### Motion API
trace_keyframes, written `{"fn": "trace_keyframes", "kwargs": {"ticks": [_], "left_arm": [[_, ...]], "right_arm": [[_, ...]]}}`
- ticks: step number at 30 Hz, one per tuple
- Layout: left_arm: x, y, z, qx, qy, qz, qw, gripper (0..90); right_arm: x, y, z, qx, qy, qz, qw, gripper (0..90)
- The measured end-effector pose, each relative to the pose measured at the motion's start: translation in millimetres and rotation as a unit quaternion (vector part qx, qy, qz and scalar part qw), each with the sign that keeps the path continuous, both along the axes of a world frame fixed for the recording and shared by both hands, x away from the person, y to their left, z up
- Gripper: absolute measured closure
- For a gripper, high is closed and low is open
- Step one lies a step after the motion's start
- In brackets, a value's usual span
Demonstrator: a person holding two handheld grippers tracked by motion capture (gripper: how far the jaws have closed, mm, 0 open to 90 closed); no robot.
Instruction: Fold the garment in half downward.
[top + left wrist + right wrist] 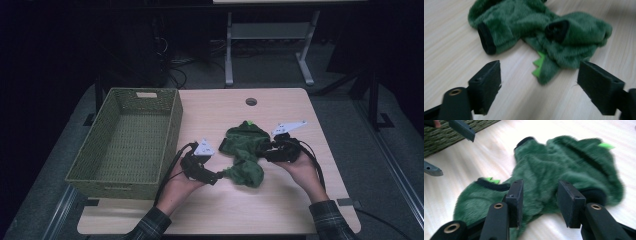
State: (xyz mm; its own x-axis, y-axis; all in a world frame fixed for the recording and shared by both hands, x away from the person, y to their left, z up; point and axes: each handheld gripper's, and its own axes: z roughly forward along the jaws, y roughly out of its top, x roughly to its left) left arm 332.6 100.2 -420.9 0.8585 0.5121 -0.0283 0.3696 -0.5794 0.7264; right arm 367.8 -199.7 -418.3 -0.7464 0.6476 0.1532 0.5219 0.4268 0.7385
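A green plush garment point(245, 155) with black cuffs and light green spikes lies crumpled on the wooden table point(280, 205), between my two grippers. My left gripper point(220, 176) hovers at its near left end with its jaws wide open and nothing between them. In the left gripper view the garment point(536, 30) lies just beyond the open left gripper point(540, 66). My right gripper point(260, 150) reaches in from the right. In the right gripper view its jaws point(541, 183) stand apart just over the plush fabric point(564, 162), pads not pressing on it. The left gripper point(456, 155) shows there too, at the far left.
A large woven green basket point(170, 145) stands at the left of the table, empty, its wall point(449, 137) close to my left hand. A round cable hole point(251, 101) sits near the table's far edge. A desk frame point(270, 50) stands on the floor beyond.
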Motion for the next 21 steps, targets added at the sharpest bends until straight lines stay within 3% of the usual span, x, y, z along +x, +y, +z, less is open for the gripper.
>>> {"fn": "trace_keyframes", "kwargs": {"ticks": [3,8,10,12,17,21], "left_arm": [[8.4,-5.2,5.7,-0.004,-0.004,-0.002,1.0000,23.3],[19.6,-11.5,16.0,-0.011,-0.013,-0.001,0.9999,31.8],[25.3,-14.2,18.4,-0.015,-0.009,0.000,0.9999,32.9],[28.0,-15.7,19.8,-0.014,-0.009,0.001,0.9999,33.3],[45.0,-24.7,23.8,-0.026,-0.009,0.000,0.9996,39.1],[54.8,-29.0,25.1,-0.023,-0.008,0.000,0.9997,43.5]], "right_arm": [[5.1,-4.2,5.7,0.004,-0.010,-0.004,0.9999,57.6],[13.0,-10.5,13.3,0.010,-0.008,-0.014,0.9998,57.0],[16.4,-12.9,14.7,0.016,-0.019,-0.018,0.9995,57.7],[21.3,-13.8,15.7,0.016,-0.010,-0.022,0.9996,57.3],[31.1,-17.5,18.4,0.019,-0.031,-0.033,0.9988,59.0],[40.2,-20.4,16.2,0.015,-0.024,-0.046,0.9986,58.9]]}}
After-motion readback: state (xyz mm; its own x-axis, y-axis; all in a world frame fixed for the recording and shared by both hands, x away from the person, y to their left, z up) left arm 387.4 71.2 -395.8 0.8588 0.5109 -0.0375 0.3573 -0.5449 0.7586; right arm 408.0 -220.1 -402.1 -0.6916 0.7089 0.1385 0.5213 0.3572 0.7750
